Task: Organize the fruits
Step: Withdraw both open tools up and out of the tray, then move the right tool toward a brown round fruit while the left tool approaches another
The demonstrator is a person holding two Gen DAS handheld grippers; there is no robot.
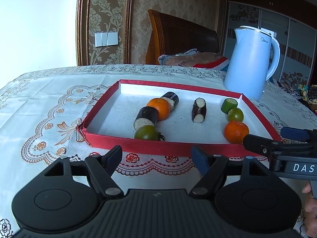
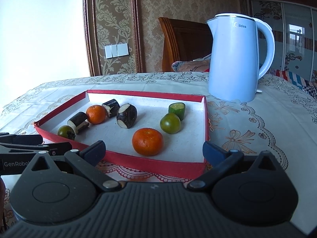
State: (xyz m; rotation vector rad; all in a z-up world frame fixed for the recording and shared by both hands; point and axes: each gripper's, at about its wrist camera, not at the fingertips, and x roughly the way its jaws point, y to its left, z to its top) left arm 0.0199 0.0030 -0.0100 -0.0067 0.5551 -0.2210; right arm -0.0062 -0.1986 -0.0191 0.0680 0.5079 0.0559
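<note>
- Left claw [image 1: 156, 155] and right claw [image 2: 154, 150] both gape, holding nothing, just short of the red tray [image 2: 150, 165] on the counter [image 2: 257, 138];
- Nearest mandarin [image 2: 147, 141] sits inside the tray's front rim; probably lift the right claw over the rim, then close gently;
- Farther back, green tomatoes and cane pieces lie mixed; group like with like.

Home bedroom, wooden headboard [image 1: 178, 37], wardrobe [image 1: 277, 39]

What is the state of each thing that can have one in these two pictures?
left claw: open, holds nothing, in front of the tray.
right claw: open, holds nothing, at the tray's near edge.
red tray: flat on the table, holds all the fruit pieces.
kettle: upright, lid shut, behind the tray.
near orange: whole, resting free.
cut green piece: lying with its cut face up.
</note>
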